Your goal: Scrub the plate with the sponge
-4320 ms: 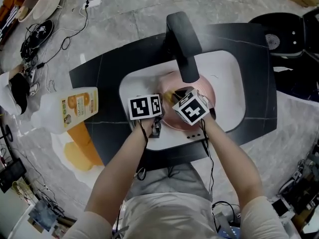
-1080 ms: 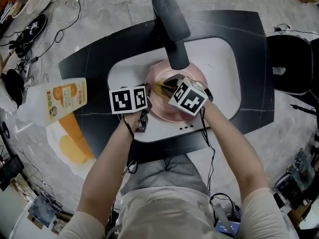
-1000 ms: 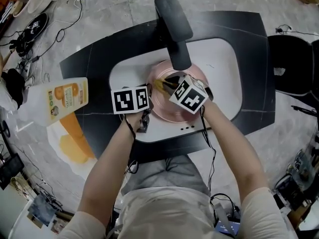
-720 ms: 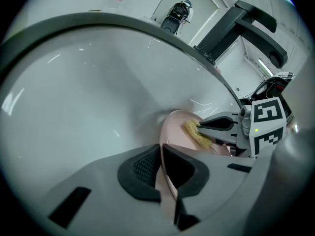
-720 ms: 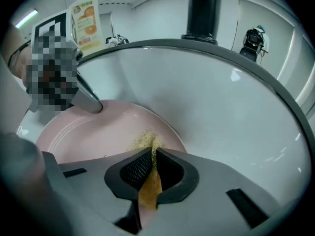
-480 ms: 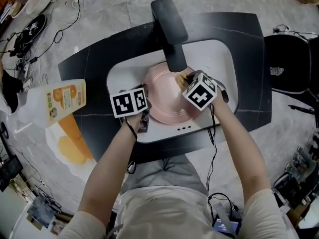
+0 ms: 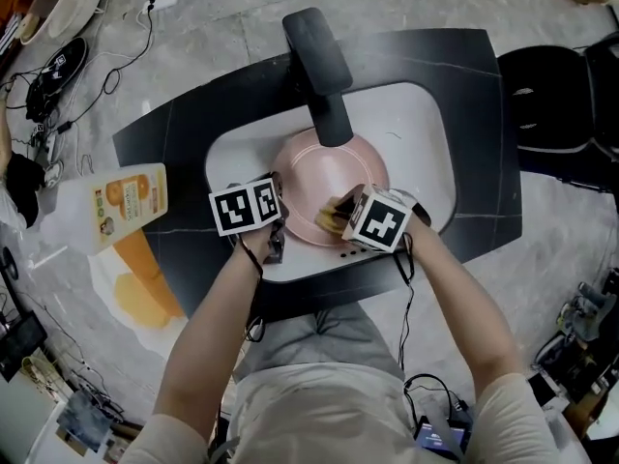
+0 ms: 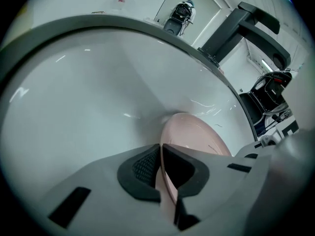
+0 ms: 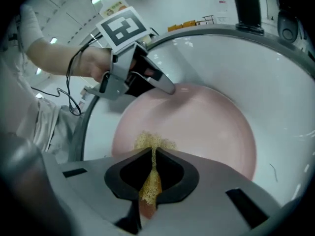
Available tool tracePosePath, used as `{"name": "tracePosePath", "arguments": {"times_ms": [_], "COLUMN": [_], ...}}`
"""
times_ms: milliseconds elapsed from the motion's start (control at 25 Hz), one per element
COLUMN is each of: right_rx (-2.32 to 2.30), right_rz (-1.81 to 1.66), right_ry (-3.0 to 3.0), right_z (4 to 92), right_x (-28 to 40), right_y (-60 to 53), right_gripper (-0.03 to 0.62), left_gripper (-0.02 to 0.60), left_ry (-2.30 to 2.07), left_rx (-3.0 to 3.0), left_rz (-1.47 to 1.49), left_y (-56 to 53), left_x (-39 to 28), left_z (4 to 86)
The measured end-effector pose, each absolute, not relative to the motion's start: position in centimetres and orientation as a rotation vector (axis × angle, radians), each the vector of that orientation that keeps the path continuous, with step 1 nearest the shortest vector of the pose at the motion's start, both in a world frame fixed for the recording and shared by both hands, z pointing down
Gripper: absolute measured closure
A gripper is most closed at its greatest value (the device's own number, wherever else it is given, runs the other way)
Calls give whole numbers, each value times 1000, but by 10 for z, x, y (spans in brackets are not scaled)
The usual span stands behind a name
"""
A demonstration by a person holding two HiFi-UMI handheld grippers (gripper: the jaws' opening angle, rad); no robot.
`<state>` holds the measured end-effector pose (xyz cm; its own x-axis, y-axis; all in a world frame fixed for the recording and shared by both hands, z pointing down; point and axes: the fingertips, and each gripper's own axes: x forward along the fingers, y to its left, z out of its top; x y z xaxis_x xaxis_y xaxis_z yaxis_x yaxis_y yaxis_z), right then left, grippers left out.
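A pink plate [image 7: 324,184] lies in the white sink [image 7: 242,153], under the black faucet [image 7: 319,61]. My left gripper [image 7: 277,230] is shut on the plate's near-left rim; in the left gripper view the rim [image 8: 170,181] runs edge-on between the pads. My right gripper [image 7: 338,216] is shut on a yellow sponge [image 7: 332,217] and presses it on the plate's near edge. In the right gripper view the sponge [image 9: 150,181] is pinched thin between the jaws, its frayed tip on the pink plate [image 9: 197,127], with the left gripper [image 9: 167,88] clamped at the far rim.
A black counter [image 7: 184,138] surrounds the sink. A bottle with an orange label [image 7: 116,201] lies on the floor at the left, over an orange patch. Cables and shoes litter the far left. A black chair [image 7: 556,95] stands at the right.
My right gripper has dragged the sponge from the plate's far right, by the faucet, back to its near edge. The left gripper has kept its hold on the rim.
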<state>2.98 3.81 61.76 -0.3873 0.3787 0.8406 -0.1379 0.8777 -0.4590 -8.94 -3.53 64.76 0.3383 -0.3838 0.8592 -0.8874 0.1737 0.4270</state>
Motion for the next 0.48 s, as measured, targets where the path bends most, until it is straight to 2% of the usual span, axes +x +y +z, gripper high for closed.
{"name": "tracePosePath", "arguments": {"times_ms": [200,480], "right_rx": [-209,-64], "right_rz": [546,531], "right_ry": [-2053,-2093], "right_z": [616,634], "right_x": [-27,-39], "right_y": [44,-7], "right_gripper": [543,542], "left_gripper": [554,554], "left_ry": [-1207,-1191], "left_rx": [1421,1429], "left_rz": [547,544], "left_y": [-29,-27], "left_x": [-85,-81], "left_z": [647,645]}}
